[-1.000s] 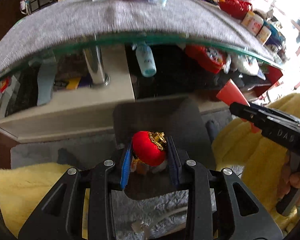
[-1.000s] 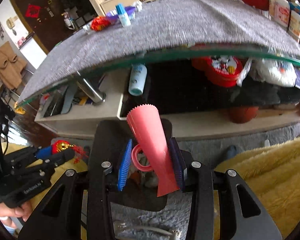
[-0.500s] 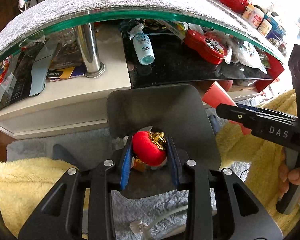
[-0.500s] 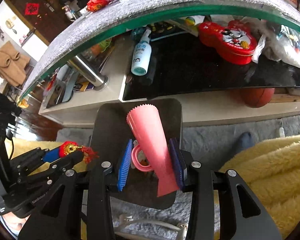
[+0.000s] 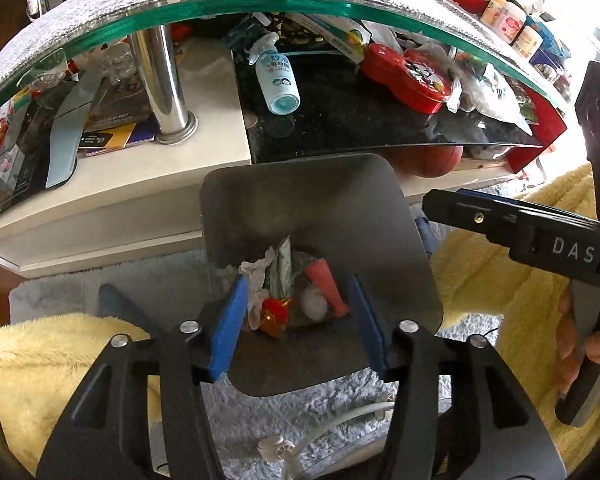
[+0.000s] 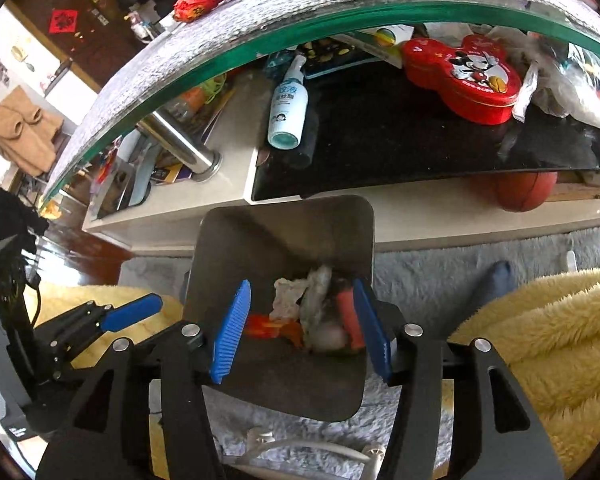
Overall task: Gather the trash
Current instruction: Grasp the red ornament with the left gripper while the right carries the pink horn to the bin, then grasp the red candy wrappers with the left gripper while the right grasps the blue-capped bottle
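Bin (image 5: 380, 216): red ornament (image 5: 275, 309), pink cone (image 5: 326, 286), tissue inside. Left gripper (image 5: 296, 324), right gripper (image 6: 300, 320): jaws opening, empty. Tabletop (image 6: 340, 4): wrapper (image 6: 194, 4), seemingly trash, left.

So my left gripper (image 5: 296, 324) is a chunky black plastic frame with triangle cutouts in the arms, silver screw heads at the pivots and bright blue ribbed pads (image 5: 226, 332) on the fingers; my right gripper (image 6: 302, 328) is built the same, same blue pads (image 6: 230, 330), same silver screws. From the left cam the right one's side shows white "DAS" lettering and one brass screw; I'm in fluffy yellow fleece (image 6: 540, 332) and a blue sock (image 6: 496, 276).
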Tool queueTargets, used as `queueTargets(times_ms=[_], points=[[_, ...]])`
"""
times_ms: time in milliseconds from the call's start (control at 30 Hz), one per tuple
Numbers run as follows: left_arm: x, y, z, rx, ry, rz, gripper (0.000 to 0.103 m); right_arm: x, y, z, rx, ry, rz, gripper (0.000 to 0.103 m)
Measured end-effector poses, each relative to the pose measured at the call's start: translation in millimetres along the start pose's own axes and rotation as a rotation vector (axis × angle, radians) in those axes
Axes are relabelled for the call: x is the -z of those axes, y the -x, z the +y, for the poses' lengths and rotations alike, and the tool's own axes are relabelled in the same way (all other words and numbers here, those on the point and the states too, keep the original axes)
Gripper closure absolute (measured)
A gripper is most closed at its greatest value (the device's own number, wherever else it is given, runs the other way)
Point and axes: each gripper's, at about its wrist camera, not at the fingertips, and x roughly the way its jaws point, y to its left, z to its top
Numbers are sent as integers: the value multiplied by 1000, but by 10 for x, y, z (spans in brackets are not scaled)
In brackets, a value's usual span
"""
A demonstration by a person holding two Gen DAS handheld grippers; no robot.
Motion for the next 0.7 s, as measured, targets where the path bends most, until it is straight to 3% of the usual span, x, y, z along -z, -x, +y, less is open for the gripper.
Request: queueTargets(times_ms=[100,233,300,367,700], points=[[1,13,16,2,8,-2,40,-8,29,-28,-2,-16,-3,46],[-16,89,37,-8,19,-25,21,-52,140,-62,19,-37,-34,27],[-34,122,42,-10,22,-33,12,-110,210,-34,31,-18,-49,23],[-64,171,50,-3,27,-43,9,-169,271,-13,32,-3,-62,17],[-516,676,285,-49,69,-157,8,-833,775,163,21,49,-211,17]])
